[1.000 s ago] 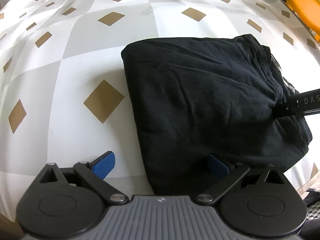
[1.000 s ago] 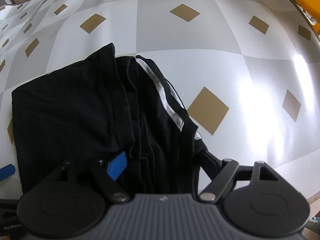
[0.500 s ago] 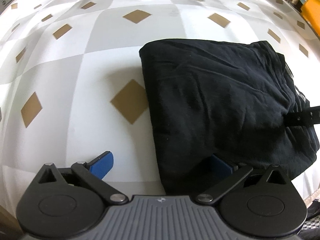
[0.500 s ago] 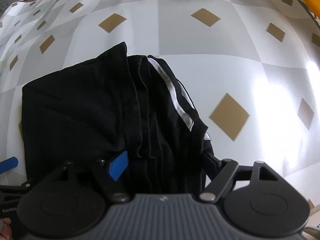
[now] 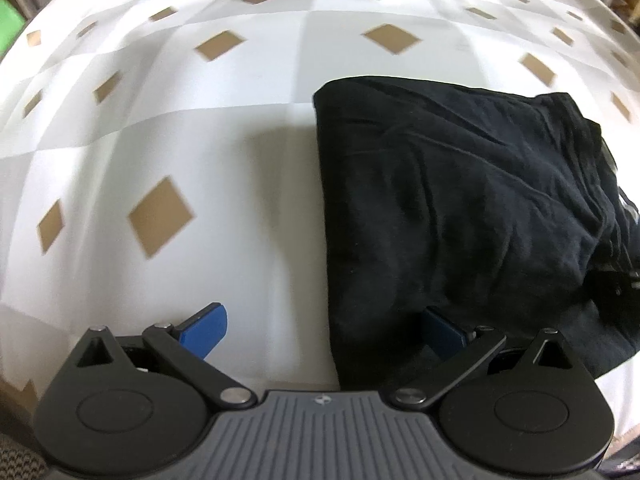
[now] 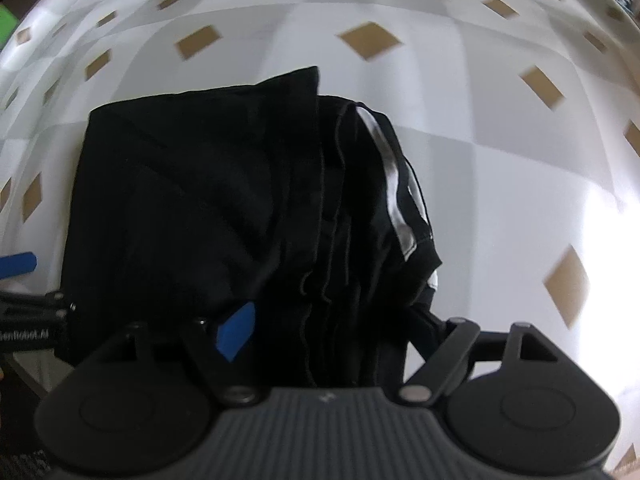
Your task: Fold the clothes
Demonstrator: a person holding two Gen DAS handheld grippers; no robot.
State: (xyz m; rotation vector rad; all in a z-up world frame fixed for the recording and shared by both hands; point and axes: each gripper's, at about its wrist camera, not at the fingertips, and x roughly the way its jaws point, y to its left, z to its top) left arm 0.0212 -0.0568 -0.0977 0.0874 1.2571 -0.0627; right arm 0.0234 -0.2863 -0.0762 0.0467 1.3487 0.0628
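A folded black garment [image 5: 460, 208] lies on the checked tablecloth [image 5: 224, 152]. In the right wrist view the garment [image 6: 192, 208] shows stacked hems and a white stripe [image 6: 394, 196] along its right side. My left gripper [image 5: 324, 332] is open and straddles the garment's near left corner. Its right pad [image 5: 442, 334] rests on the cloth and its left pad [image 5: 206, 328] is over the bare table. My right gripper [image 6: 330, 332] is open, with the layered near edge between its fingers. Its right finger is partly hidden by fabric.
The tablecloth is white and grey with tan diamonds [image 5: 160, 216]. Its near left edge [image 5: 16, 352] drops off to the floor. The left gripper's arm [image 6: 28, 320] and blue pad [image 6: 18, 262] show at the left of the right wrist view. A bright glare patch [image 6: 608, 240] lies to the right.
Both views shifted and blurred. The garment now sits farther right in the left wrist view, and the tan diamonds lie farther from its sides. Both grippers stayed open at its near edge.
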